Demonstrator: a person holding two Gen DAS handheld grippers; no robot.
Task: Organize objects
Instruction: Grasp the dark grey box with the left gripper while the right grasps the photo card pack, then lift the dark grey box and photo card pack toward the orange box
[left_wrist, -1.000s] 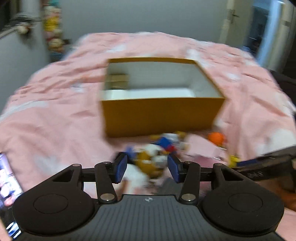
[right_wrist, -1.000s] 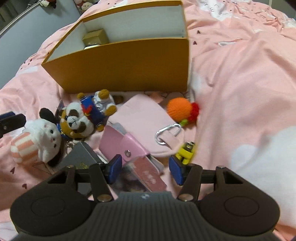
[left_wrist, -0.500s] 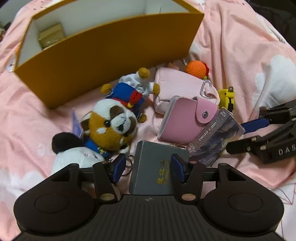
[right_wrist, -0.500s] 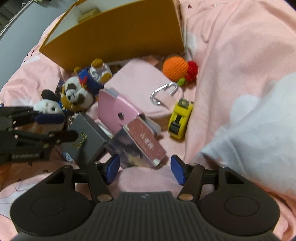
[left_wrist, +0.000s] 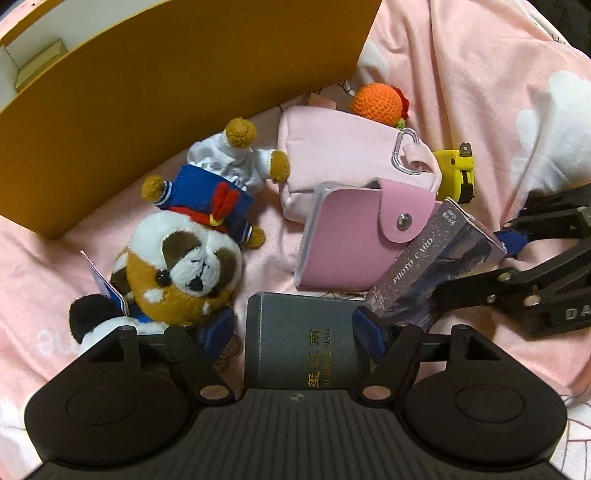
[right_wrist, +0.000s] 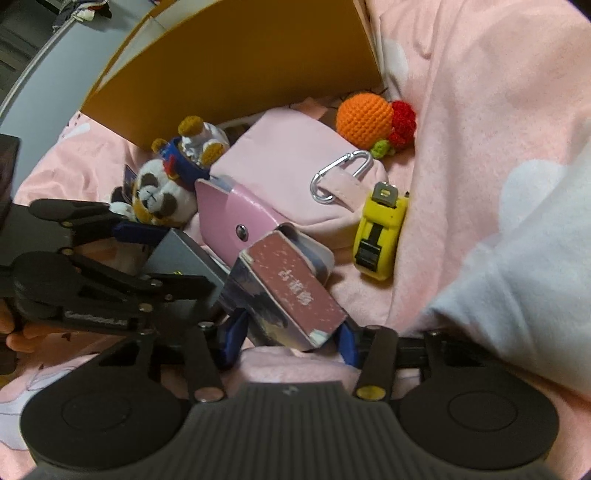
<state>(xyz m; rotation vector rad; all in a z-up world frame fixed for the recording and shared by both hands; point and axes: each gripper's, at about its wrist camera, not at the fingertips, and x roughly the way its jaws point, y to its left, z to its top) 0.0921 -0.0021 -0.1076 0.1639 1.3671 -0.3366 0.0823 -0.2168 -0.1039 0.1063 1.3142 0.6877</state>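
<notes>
your left tongs (left_wrist: 293, 328) stand apart around the grey booklet (left_wrist: 303, 343) at lower centre, and your right tongs (right_wrist: 290, 338) stand apart astride the photo card box (right_wrist: 288, 291). one pink wallet (left_wrist: 354, 236), one pouch (left_wrist: 340, 147), two plush toys. both tongs have dropped closer to the pile than half a second ago.

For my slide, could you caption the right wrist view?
Right gripper straddles the photo card box; left gripper reaches the grey box.
</notes>
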